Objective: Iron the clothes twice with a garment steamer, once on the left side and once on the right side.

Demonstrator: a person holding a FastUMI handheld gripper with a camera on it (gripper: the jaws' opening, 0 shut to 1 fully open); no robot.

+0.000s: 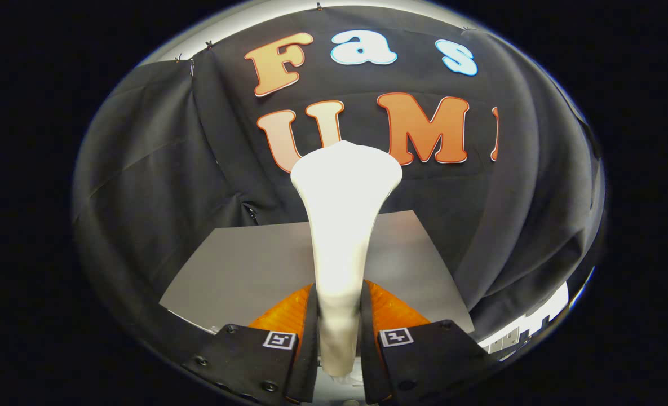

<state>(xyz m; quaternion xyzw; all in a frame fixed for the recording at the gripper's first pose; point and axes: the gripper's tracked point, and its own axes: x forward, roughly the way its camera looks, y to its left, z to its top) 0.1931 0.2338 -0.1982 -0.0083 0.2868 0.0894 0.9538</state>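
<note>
Your single fisheye camera rode on the handheld gripper [338,338], looking forward along its two fingers and tilted slightly downward. It sat very close to the white, flared plastic garment steamer [342,225] clamped between those fingers, its head rising ahead. Beyond lay the flat grey tabletop [243,270], and behind that the draped black cloth booth wall [159,158].

The gripper [339,344] shows two broad, flat-topped finger blocks flanking a narrow central gap, each bearing a small square black-and-white marker near its inner corner and round screw heads along its outer edges.
</note>
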